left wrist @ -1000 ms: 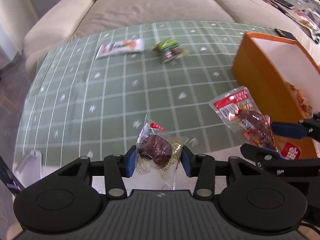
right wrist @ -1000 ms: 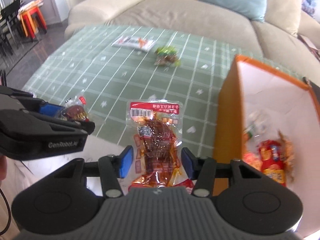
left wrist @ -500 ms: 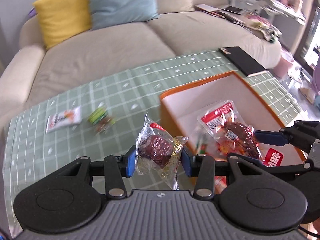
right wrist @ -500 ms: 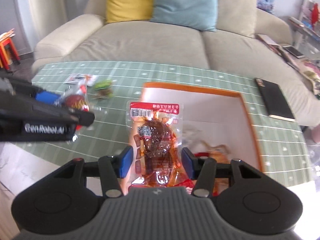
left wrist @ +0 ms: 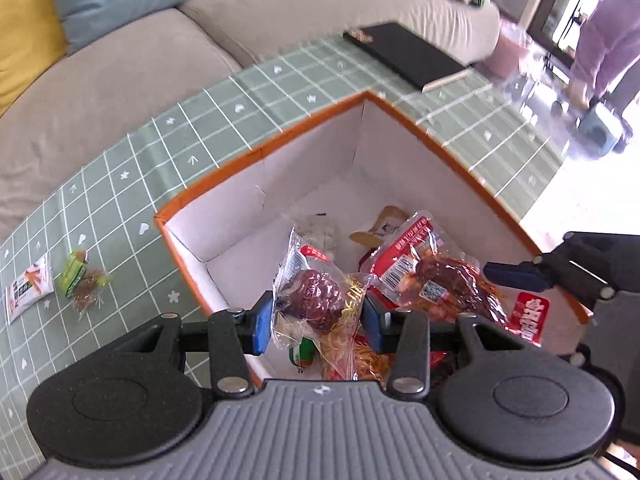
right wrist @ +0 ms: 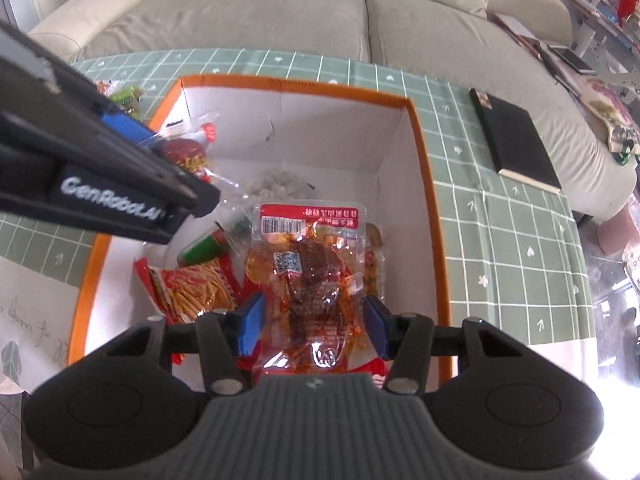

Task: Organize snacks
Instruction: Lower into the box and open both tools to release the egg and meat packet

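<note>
My left gripper is shut on a clear packet with a dark red-brown snack and holds it above the orange box. My right gripper is shut on a red-topped packet of saucy meat, also over the box. The right gripper and its packet show at the right of the left wrist view. The left gripper and its snack show at the upper left of the right wrist view. Several snack packets lie in the box, among them a strip-snack bag.
A white packet and a green-wrapped snack lie on the green checked tablecloth left of the box. A black book lies on the table right of the box. A beige sofa stands behind the table.
Both grippers have moved with their packets from over the tablecloth to above the open box. The loose snacks on the cloth now lie far to the left.
</note>
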Action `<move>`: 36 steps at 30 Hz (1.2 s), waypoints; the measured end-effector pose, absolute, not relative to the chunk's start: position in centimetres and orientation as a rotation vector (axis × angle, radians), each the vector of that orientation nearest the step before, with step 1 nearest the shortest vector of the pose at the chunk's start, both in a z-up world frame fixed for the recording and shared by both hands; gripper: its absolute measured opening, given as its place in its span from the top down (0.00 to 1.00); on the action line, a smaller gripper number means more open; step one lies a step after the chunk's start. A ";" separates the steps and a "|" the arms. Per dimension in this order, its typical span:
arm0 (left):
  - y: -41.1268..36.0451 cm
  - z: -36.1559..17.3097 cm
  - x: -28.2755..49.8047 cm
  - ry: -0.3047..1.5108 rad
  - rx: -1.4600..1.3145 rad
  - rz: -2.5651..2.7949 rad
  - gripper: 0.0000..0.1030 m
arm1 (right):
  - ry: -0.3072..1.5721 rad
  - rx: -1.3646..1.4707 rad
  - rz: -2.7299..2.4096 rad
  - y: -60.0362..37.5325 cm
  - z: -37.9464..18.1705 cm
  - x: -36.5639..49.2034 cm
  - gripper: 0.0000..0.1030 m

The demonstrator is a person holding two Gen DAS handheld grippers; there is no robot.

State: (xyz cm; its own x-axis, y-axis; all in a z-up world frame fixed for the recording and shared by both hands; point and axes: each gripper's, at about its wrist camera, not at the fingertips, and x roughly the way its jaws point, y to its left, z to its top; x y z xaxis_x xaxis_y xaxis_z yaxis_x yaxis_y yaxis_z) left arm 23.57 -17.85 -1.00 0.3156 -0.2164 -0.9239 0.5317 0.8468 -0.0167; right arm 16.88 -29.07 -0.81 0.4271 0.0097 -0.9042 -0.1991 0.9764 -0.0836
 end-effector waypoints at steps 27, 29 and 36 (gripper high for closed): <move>-19.8 -6.6 25.3 1.219 0.614 -0.510 0.46 | 1.205 -0.242 0.193 -27.6 -5.5 19.4 0.40; -19.8 -6.6 25.2 1.214 0.619 -0.513 0.45 | 1.202 -0.244 0.193 -27.6 -5.4 19.4 0.38; -19.9 -5.2 24.4 1.171 0.615 -0.527 0.23 | 1.193 -0.243 0.196 -27.5 -4.8 19.1 0.36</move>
